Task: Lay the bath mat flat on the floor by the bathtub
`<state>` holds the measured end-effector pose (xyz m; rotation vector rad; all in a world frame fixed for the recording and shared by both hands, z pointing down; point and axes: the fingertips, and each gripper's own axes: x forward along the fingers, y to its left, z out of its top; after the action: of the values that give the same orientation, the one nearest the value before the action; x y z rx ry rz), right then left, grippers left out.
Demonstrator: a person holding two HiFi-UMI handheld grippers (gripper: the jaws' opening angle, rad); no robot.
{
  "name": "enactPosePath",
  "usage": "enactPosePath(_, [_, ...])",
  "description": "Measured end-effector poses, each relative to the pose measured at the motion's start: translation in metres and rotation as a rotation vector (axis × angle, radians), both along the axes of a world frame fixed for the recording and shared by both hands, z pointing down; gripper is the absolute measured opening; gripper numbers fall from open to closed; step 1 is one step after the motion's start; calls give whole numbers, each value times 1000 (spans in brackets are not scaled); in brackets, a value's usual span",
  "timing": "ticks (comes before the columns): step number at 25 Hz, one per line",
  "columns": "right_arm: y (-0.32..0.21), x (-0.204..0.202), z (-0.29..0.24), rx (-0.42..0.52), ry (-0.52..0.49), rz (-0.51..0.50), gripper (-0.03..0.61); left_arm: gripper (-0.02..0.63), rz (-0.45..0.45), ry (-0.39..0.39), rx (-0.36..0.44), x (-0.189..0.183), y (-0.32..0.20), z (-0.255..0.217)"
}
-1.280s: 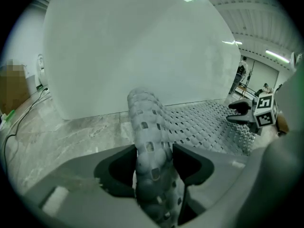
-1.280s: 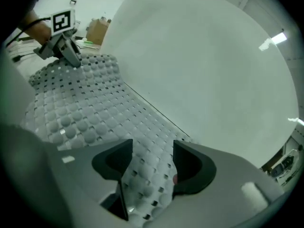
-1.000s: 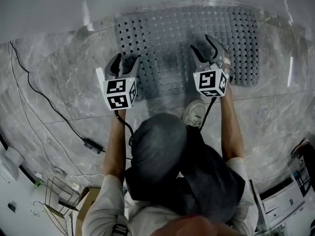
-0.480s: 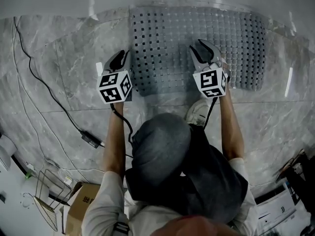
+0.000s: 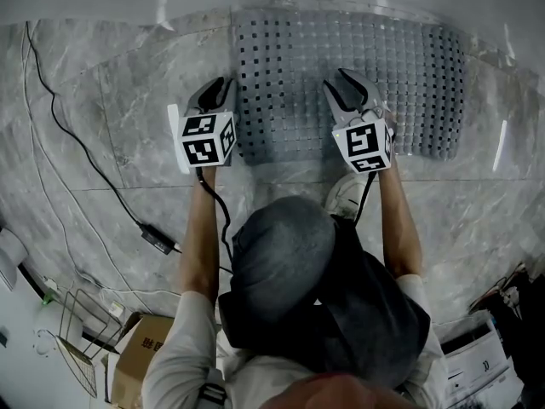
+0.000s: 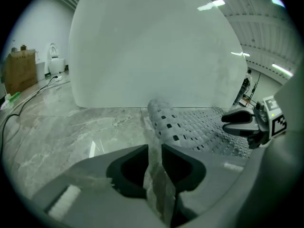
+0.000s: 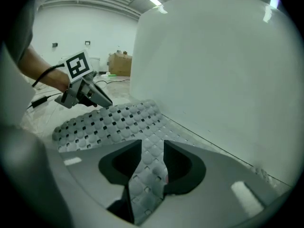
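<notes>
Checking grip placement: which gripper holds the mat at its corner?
The left gripper, jaws closing on the left near corner of the bath mat; the right gripper holds the near edge further in.

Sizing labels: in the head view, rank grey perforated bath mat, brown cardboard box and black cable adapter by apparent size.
1. Grey perforated bath mat
2. Brown cardboard box, partly hidden
3. Black cable adapter
</notes>
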<state>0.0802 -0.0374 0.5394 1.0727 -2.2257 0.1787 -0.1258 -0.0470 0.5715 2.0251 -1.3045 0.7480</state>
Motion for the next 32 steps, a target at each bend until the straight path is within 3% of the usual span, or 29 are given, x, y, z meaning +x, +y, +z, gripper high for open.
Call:
enactPosePath(7, [-9, -56, -34, -19, -189, -56, 150, 91, 42, 95, 12, 22, 14, -10])
enactPosePath(8, [-11, -61, -37, -21, -199, -62, 150, 103, 56, 112, 1, 27, 15, -10])
enactPosePath(9, [-13, -66, -39, -20, -205, -66, 150, 234, 63, 124, -10, 29, 15, -10])
enactPosePath(13, [-16, -72, -47, -11, -210, -81, 150, 245, -27, 98, 8, 2, -1, -14])
enactPosePath(15, [-14, -69, -47, -16, -207, -81, 150, 229, -64, 43, 10, -14, -9, -8])
enactPosePath(18, [-14, -63, -44, -24, -202, -69, 150, 83, -59, -100, 36, -24, -17, 5])
enactPosePath(19, [-14, -62, -43, -26, -202, -66, 150, 81, -42, -119, 34, -22, -18, 10])
enactPosePath(23, [-15, -60, -40, -34, -198, -65, 150, 74, 26, -100, -3, -7, -16, 23])
enactPosePath(32, [-16, -74, -40, -61, -230, -70, 150, 64, 88, 58, -4, 21, -4, 2])
